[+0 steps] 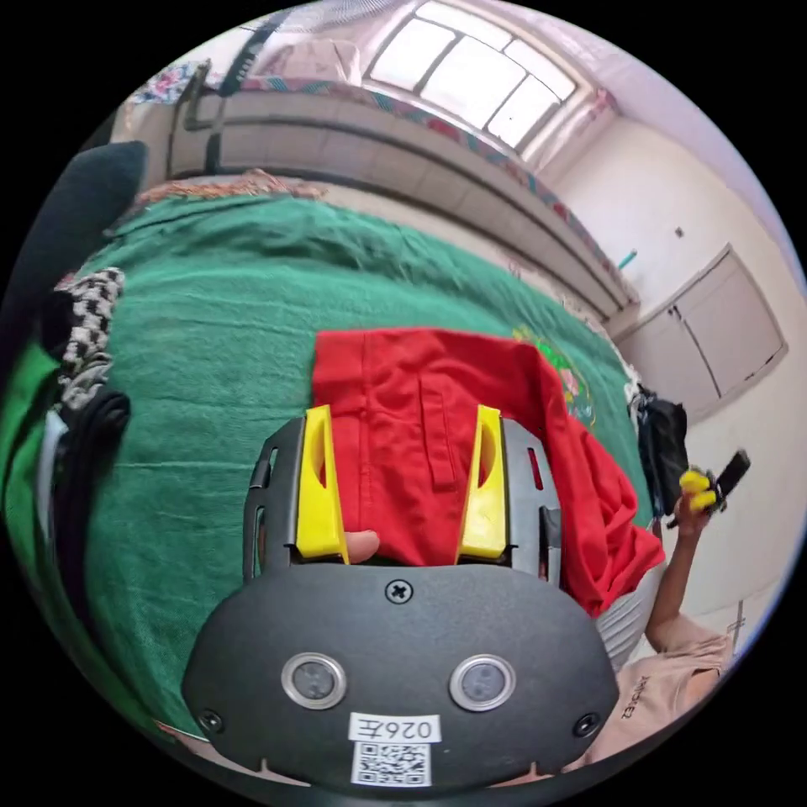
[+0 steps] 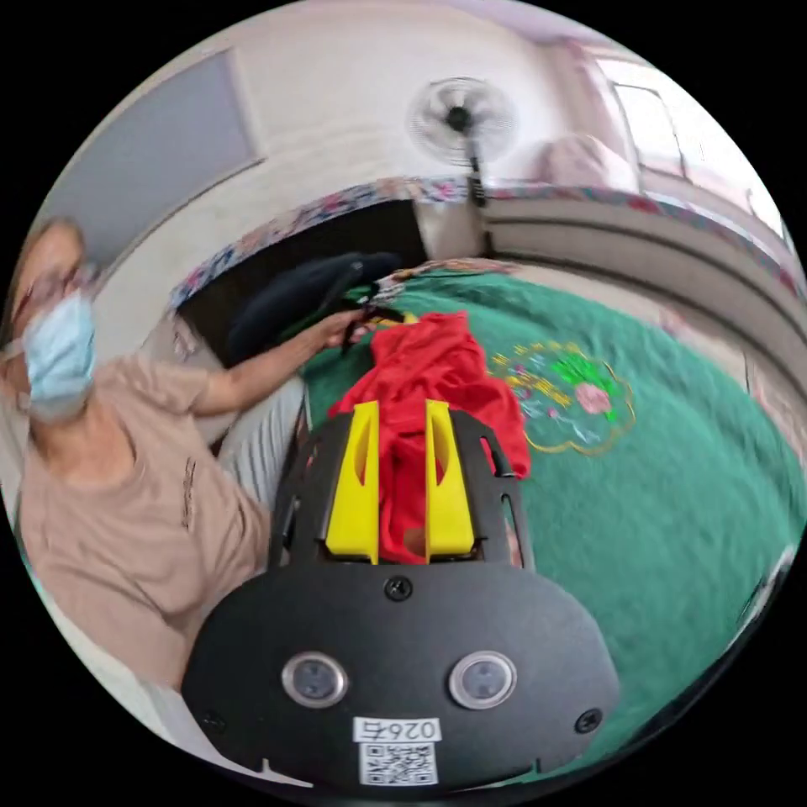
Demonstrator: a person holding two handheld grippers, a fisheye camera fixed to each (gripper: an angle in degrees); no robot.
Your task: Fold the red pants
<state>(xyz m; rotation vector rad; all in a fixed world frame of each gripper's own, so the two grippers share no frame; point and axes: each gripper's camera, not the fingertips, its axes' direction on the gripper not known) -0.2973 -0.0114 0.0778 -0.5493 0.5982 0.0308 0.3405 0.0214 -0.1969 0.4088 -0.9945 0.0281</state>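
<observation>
Left gripper view: my left gripper (image 1: 402, 437) gapes wide over the red pants (image 1: 437, 420) on the green blanket (image 1: 210, 353). My right gripper (image 2: 402, 445) stands narrower, cloth between; whether clamped, I cannot tell. A loose hold could spill the fold.

Red pants (image 1: 437, 437): the near edge is hidden behind the left gripper (image 1: 402, 416) housing, so where the cloth ends there cannot be told.
Right gripper (image 2: 402, 412): cloth is seen between the yellow jaws, but whether both jaws press on it cannot be told.
Right gripper view: most of the room and the green cover (image 2: 656, 504) are blurred.
Embroidery (image 2: 572, 395): its pattern is smeared and cannot be made out.
Dark bag (image 1: 664, 445): it is small and cut by the cover's edge.
Checkered cloth (image 1: 88, 336): it is partly lost in the dark picture rim.
</observation>
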